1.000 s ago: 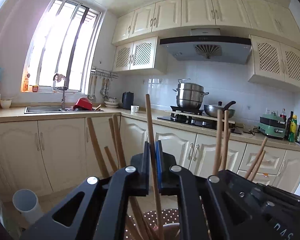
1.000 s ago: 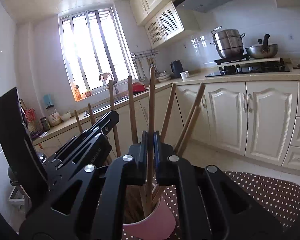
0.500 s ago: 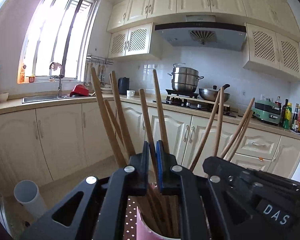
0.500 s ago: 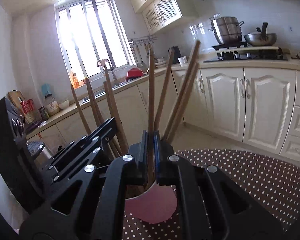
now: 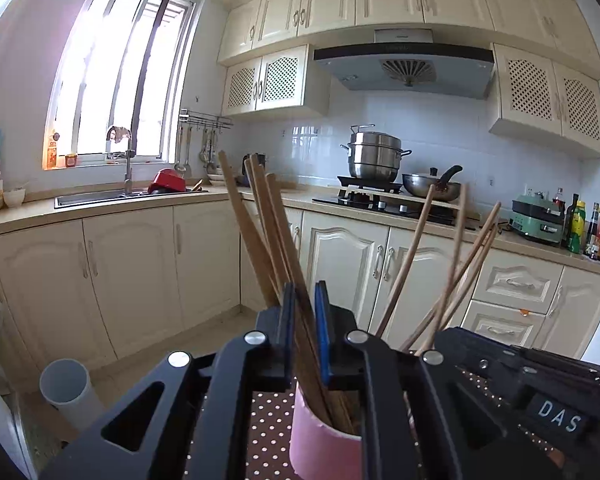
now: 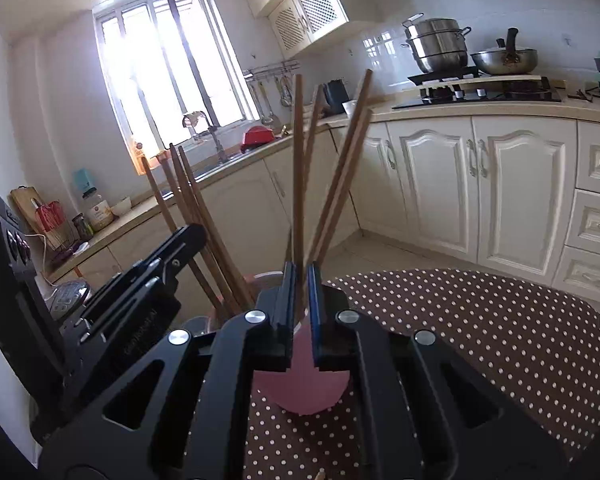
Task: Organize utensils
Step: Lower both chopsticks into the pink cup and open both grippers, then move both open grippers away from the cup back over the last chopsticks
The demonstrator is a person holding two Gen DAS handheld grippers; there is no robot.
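A pink cup [image 5: 320, 436] stands on a brown polka-dot tablecloth [image 6: 480, 320] with several wooden chopsticks [image 5: 260, 232] fanned out of it. My left gripper [image 5: 303, 296] hovers just over the cup's rim. Its jaws are opening, and a chopstick [image 5: 284, 240] leans loosely through the gap, its lower end down in the cup. My right gripper [image 6: 299, 270] sits above the same cup [image 6: 300, 384], shut on one upright chopstick [image 6: 298, 160] whose lower end reaches into the cup. The two grippers are side by side: the left gripper [image 6: 180, 240] also shows in the right wrist view.
Cream cabinets and a countertop run along the walls, with a sink [image 5: 96, 196] under the window and a steel pot [image 5: 374, 156] on the stove. A white tube [image 5: 66, 388] stands on the floor at the left. The tablecloth extends to the right of the cup.
Both grippers sank toward the pink cup, which now shows larger below them. The left jaws parted a little, and its chopstick tipped from upright to lean with the others.
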